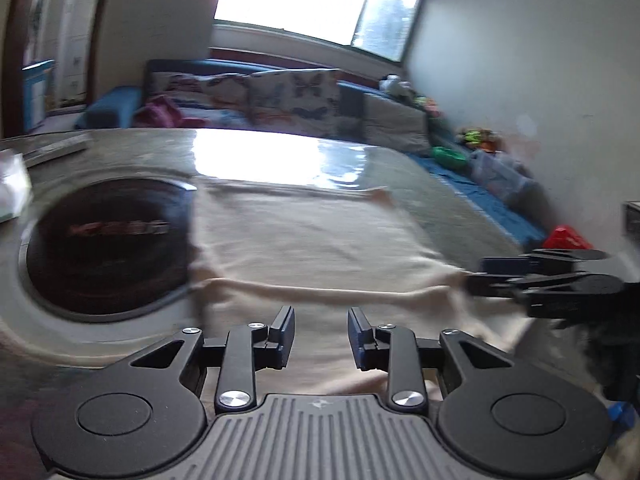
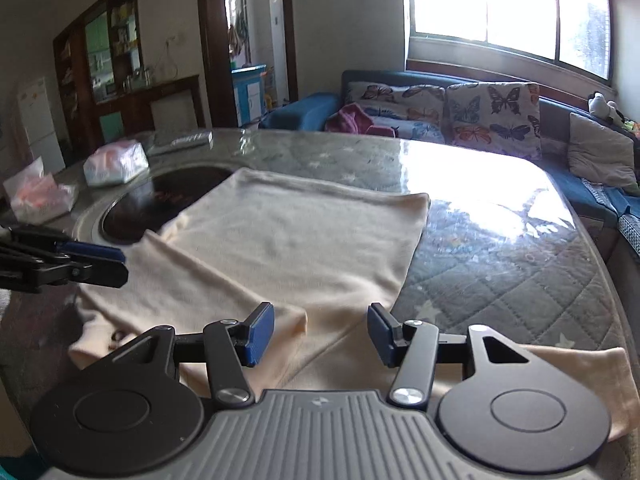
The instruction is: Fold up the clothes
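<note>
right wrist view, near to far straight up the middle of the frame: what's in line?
Right gripper, fingers open → cream garment spread flat → bare quilted table cover under glossy film → blue sofa with butterfly cushions → window.

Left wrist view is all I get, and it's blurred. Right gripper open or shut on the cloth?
Observer: Open. The right gripper has its jaws apart above the cream garment and grips nothing.
Operator: Any cloth out to its right?
Observer: Yes, a flap of the garment runs out to the right under the gripper body.
Operator: What's at the far left?
Observer: A clear plastic bag with pink contents, by the left edge of the table.
</note>
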